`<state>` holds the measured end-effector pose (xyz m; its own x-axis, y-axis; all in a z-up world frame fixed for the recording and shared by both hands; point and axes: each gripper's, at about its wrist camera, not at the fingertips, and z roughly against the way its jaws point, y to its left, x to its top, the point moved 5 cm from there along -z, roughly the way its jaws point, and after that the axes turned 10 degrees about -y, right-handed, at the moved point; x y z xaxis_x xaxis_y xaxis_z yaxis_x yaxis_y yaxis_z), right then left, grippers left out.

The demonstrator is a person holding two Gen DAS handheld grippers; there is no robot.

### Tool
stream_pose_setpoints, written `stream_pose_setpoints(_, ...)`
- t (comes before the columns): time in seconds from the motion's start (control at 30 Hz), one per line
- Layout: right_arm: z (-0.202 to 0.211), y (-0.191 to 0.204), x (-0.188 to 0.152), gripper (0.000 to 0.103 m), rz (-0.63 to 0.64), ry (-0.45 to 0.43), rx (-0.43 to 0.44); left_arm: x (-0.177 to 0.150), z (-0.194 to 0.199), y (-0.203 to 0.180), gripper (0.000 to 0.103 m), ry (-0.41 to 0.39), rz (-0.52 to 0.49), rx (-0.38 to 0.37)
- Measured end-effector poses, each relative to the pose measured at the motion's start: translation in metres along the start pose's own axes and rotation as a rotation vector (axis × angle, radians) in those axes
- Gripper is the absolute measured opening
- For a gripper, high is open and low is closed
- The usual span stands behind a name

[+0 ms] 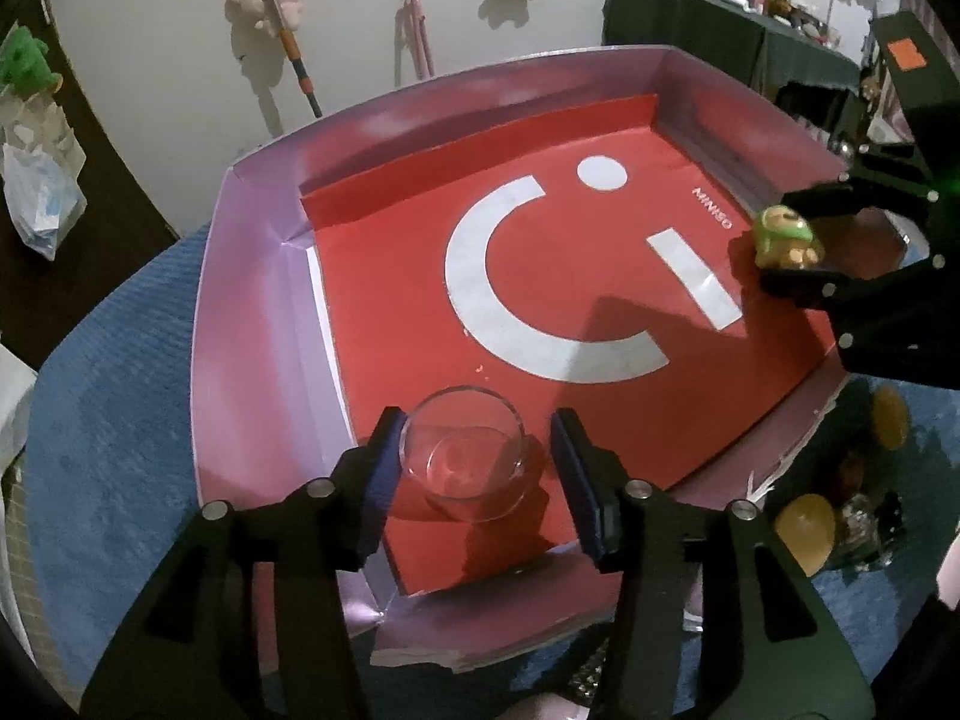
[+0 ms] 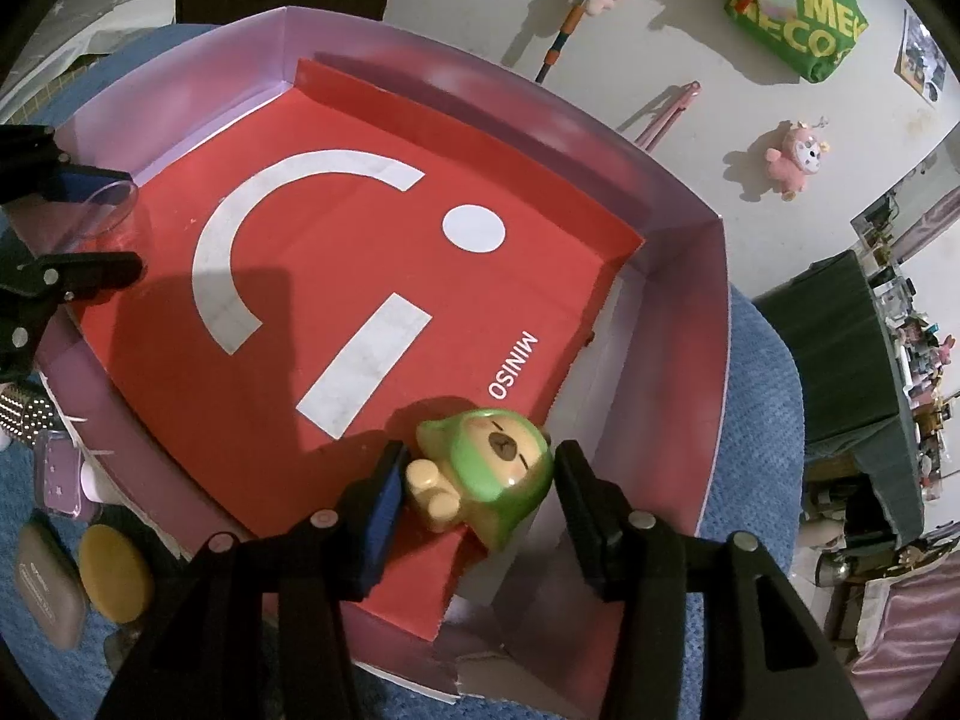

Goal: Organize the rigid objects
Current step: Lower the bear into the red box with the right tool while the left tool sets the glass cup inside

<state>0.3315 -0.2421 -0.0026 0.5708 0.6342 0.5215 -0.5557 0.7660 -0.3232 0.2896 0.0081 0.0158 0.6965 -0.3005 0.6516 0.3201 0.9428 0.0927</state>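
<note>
Left wrist view: one shallow box (image 1: 252, 312) with lilac walls and a red floor bearing a white smile mark and the word MINISO, standing on a blue textured desk (image 1: 108, 420).

Item, clear glass cup (image 1: 465, 456): upright on the red floor at the near edge of the box, between the fingers of the left gripper (image 1: 474, 468). The left blue pad sits at the glass rim; a visible gap lies between the right pad and the glass. Jaws part-open, not pressing on the cup.

Item, small bear figure in a green hood (image 1: 786, 237): at the right side of the box, between the black fingers of the right gripper (image 1: 792, 240).

Outside the box, on the desk at lower right: two yellow rounded pieces (image 1: 807, 531) and some small dark things too blurred to name.

Right wrist view: the bear figure (image 2: 486, 474) lies tilted on its back on the red floor, near the box corner, just below the MINISO lettering. The right gripper (image 2: 477, 501) stands around it, jaws narrow; whether the pads touch the figure cannot be told, though slim gaps seem to show on both sides. At the left edge the left gripper (image 2: 90, 234) brackets the glass cup (image 2: 105, 210). On the desk at lower left: a yellow oval disc (image 2: 114, 573), a brown rounded case (image 2: 48, 591), a lilac case (image 2: 60, 474).

Background: pale floor with pink plush toys (image 2: 792, 156) and a green bag (image 2: 798, 24).
</note>
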Motion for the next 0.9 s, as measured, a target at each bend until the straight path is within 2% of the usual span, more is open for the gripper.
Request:
stream_pose_setpoints(0.07, 0.002, -0.001, 0.0, 0.056, -0.008, -0.003, 0.0, 0.002, 0.006, -0.001, 0.057, -0.023, 0.01, -0.009)
stream_pose_setpoints(0.1, 0.003, -0.002, 0.0, 0.058, -0.014, -0.006, 0.004, 0.004, 0.009, -0.001, 0.066, -0.04, 0.013, -0.008)
stream_pose_setpoints(0.17, 0.008, -0.004, 0.001, 0.061, -0.028, -0.018, 0.015, 0.007, 0.021, 0.0, 0.074, -0.095, 0.024, 0.011)
stream_pose_setpoints(0.23, 0.015, -0.007, 0.003, 0.068, -0.043, -0.038, 0.015, 0.011, 0.033, 0.0, 0.075, -0.15, 0.026, 0.018)
stream_pose_setpoints(0.37, 0.034, -0.015, 0.006, 0.074, -0.085, -0.095, 0.021, 0.016, 0.06, -0.004, 0.076, -0.244, 0.011, 0.012)
stream_pose_setpoints(0.47, 0.058, -0.021, 0.009, 0.083, -0.124, -0.163, 0.025, 0.017, 0.081, -0.006, 0.077, -0.311, 0.01, 0.022)
stream_pose_setpoints(0.6, 0.094, -0.022, 0.01, 0.093, -0.158, -0.264, 0.025, 0.015, 0.108, -0.004, 0.09, -0.387, 0.073, 0.002)
stream_pose_setpoints(0.73, 0.132, -0.018, 0.007, 0.101, -0.212, -0.368, 0.054, 0.005, 0.134, -0.004, 0.093, -0.463, 0.131, -0.004)
stream_pose_setpoints(0.9, 0.182, 0.0, -0.005, 0.103, -0.228, -0.5, 0.046, -0.01, 0.167, -0.01, 0.096, -0.552, 0.166, 0.005)
